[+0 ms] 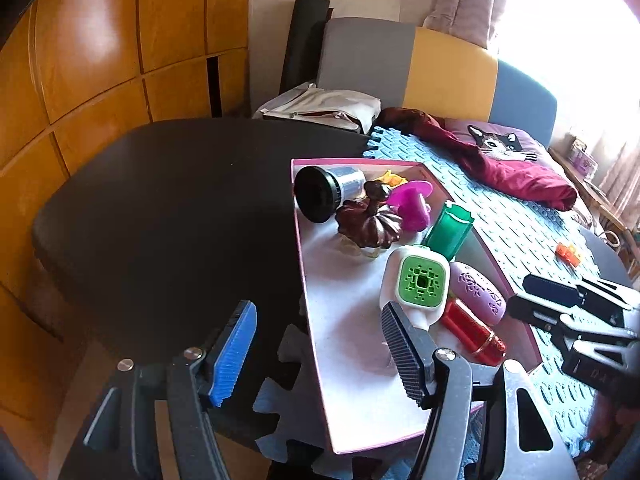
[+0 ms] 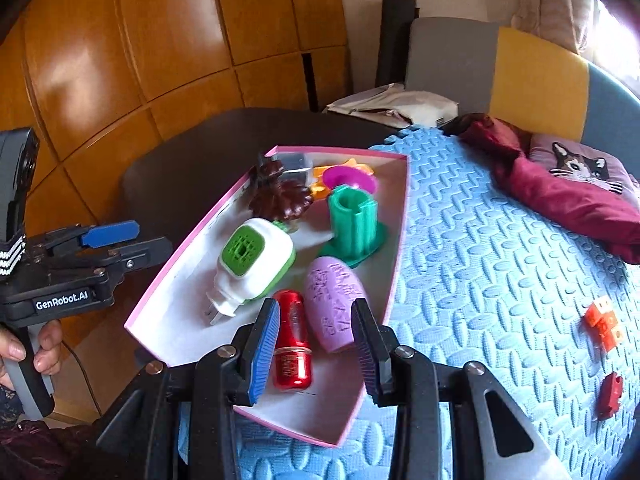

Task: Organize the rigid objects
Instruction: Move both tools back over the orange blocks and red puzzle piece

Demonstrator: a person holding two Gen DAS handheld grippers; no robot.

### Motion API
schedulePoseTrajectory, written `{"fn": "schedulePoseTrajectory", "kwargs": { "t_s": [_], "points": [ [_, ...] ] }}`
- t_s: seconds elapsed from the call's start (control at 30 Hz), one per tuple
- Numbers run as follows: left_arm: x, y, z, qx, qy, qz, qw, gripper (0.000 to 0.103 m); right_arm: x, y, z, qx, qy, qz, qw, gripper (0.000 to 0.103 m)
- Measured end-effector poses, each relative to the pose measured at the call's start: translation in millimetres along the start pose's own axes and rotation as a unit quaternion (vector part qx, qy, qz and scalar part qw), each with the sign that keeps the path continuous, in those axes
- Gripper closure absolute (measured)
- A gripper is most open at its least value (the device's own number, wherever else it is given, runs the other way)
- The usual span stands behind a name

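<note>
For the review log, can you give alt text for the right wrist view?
The right gripper hovers open over a pink-rimmed box holding a red bottle, lilac oval case, white-and-green plug-in device and green holder. Orange blocks lie on the blue foam mat.

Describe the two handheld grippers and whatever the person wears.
Both grippers are black, with metal pivot bolts. Each has one ribbed blue pad and one ribbed black pad. The left gripper carries white "GenRobot.AI" lettering on its body, a grey handle and a black-and-white striped band. The right gripper shows grey side plates. Dark patterned fabric shows at the lower left.
</note>
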State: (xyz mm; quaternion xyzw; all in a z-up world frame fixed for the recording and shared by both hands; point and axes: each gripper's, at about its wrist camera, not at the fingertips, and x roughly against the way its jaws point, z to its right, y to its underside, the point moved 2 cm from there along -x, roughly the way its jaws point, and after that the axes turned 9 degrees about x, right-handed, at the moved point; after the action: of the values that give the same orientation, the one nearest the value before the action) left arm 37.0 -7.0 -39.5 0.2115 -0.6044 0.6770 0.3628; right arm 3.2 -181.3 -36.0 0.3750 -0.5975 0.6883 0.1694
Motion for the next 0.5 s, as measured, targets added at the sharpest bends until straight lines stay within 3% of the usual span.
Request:
{"fn": "schedulePoseTrajectory", "kwargs": {
  "t_s": [0.33, 0.5],
  "points": [
    [3, -1, 15, -0.021, 0.006, 0.003, 0.9998, 0.037, 23, 10, 51, -0.031, 0.056, 0.001, 0.998, 0.066],
    [6, -4, 29, -0.038, 0.012, 0.010, 0.9992, 0.036, 38, 21, 100, -0.061, 0.110, -0.008, 0.992, 0.066]
  ]
}}
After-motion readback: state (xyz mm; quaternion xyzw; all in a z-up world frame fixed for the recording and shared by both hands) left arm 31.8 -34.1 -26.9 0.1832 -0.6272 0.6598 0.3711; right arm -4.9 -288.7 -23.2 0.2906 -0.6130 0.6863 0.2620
